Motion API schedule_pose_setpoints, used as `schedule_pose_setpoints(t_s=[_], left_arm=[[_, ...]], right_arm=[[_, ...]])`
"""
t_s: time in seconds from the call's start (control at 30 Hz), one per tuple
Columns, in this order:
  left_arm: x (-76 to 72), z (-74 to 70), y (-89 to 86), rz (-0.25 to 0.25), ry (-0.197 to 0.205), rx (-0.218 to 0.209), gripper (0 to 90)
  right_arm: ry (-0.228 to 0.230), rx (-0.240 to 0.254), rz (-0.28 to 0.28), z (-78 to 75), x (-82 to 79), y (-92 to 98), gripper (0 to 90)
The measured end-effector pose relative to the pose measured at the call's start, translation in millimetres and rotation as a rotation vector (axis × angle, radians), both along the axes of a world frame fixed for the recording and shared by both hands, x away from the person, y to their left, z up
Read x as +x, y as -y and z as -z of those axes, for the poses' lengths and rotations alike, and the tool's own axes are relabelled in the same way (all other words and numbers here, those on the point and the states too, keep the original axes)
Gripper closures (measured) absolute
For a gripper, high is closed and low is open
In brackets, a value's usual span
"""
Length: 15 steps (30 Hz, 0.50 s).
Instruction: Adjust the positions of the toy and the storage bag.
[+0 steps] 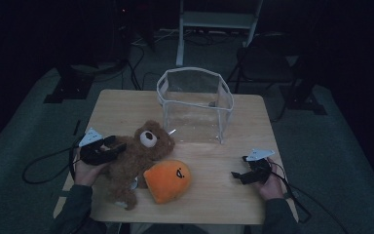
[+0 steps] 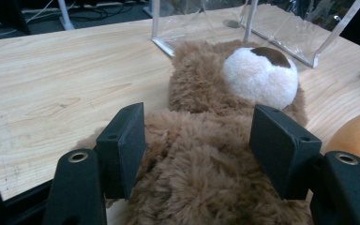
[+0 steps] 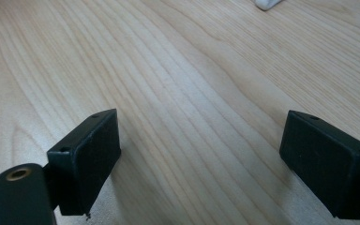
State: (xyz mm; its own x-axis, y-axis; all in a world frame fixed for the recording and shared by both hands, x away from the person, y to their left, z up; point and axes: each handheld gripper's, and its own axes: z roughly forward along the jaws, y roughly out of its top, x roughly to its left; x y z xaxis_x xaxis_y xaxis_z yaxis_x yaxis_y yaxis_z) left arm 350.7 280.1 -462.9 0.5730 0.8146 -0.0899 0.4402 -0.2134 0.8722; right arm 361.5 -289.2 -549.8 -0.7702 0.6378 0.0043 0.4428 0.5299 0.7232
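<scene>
Bear was pinched by the left claw near the table's left edge, beside a cushion. Right claw was held spread over bare wood.

I'm working in what looks like a dim lab or studio: grey carpet, loose floor cables, equipment stands, one small wooden surface.

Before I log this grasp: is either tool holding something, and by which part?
The left tool grips the teddy bear around its body, below the head. The right tool holds nothing.
</scene>
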Motion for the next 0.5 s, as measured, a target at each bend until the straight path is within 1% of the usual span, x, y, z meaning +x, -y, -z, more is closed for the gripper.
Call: schedule_pose_setpoints(t_s=[0.13, 0.27, 0.43, 0.5], left_arm=[[-0.8, -0.7, 2.4, 0.003, -0.001, 0.0, 36.8], [-1.5, -4.2, 8.5, 0.022, 0.008, 0.005, 36.7], [1.8, -9.0, 15.6, 0.039, 0.008, 0.025, 36.7], [2.7, -12.1, 18.0, 0.044, 0.012, 0.023, 36.7]], right_arm=[[0.002, 0.0, 0.01, 0.0, -0.2, 0.4, 11.9], [0.001, 0.0, 0.016, 0.0, -0.6, 0.7, 11.9], [0.002, -0.001, 0.019, 0.0, -0.7, 0.8, 11.9], [0.002, -0.001, 0.019, 0.0, -0.6, 0.8, 11.9]])
